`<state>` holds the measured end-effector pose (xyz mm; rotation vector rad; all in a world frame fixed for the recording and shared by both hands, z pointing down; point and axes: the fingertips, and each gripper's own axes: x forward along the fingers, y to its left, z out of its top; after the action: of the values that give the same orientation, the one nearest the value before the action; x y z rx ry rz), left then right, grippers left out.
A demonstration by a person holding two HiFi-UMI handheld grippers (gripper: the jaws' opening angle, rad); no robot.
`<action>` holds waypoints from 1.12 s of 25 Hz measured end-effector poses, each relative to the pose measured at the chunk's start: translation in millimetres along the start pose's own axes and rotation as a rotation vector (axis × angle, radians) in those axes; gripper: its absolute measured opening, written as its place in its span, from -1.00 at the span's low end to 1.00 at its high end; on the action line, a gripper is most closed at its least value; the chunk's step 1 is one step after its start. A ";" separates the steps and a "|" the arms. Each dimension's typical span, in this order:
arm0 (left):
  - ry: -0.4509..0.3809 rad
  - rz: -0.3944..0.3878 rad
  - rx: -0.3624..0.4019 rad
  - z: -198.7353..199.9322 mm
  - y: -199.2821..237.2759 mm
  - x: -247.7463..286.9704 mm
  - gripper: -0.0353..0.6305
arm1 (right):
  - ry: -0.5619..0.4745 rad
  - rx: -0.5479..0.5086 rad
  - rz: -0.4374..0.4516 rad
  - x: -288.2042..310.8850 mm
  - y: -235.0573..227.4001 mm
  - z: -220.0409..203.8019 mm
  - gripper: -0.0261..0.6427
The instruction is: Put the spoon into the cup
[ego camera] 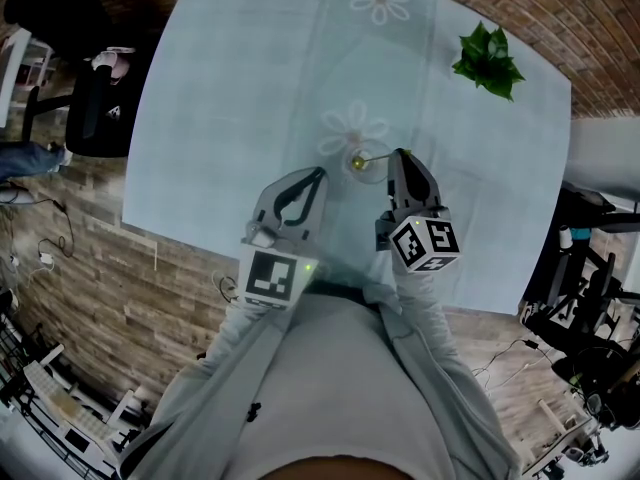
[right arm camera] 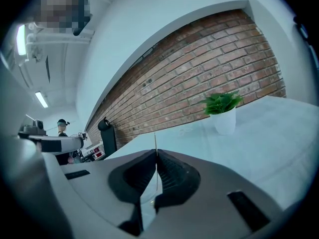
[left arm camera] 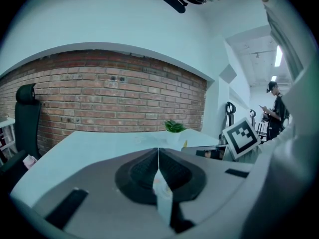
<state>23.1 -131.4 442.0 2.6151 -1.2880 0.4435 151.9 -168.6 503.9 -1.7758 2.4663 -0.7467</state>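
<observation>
Standing near the middle of the table [ego camera: 250, 88], somewhat toward its near edge, a clear cup [ego camera: 366, 172] is seen from above with the gold bowl of the spoon [ego camera: 372, 157] inside its outline. Whether the bowl touches the bottom cannot be told. The spoon's thin handle is pinched between the closed jaws of the right gripper [ego camera: 398, 154], just right of the cup, and in the right gripper view it rises as a fine line above the jaw tips. The left gripper [ego camera: 318, 175] is held just left of the cup, apart from it, with its jaws pressed together and nothing between them. A small potted plant [ego camera: 488, 60] is set near the table's far right corner.
</observation>
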 end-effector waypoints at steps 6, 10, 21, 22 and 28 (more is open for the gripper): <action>-0.005 -0.009 0.034 -4.0 1.7 0.1 -0.83 | 0.033 -0.005 -0.013 2.6 -5.9 -8.8 -0.86; -0.005 -0.005 0.040 -0.5 4.6 1.2 -0.83 | 0.060 0.006 -0.014 5.5 -8.0 -15.8 -0.86; -0.011 -0.002 0.031 5.4 2.8 5.2 -0.83 | 0.108 0.024 -0.013 8.4 -13.3 -24.2 -0.73; -0.013 -0.002 0.035 5.6 2.7 5.1 -0.83 | 0.114 0.029 -0.012 8.4 -14.1 -25.5 -0.71; -0.011 0.004 0.013 7.0 1.0 3.0 -0.83 | 0.113 0.029 -0.010 6.8 -13.9 -24.6 -0.69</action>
<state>25.3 -136.3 436.5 2.6293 -1.2981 0.4401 154.9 -169.0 532.9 -1.7850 2.5032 -0.9025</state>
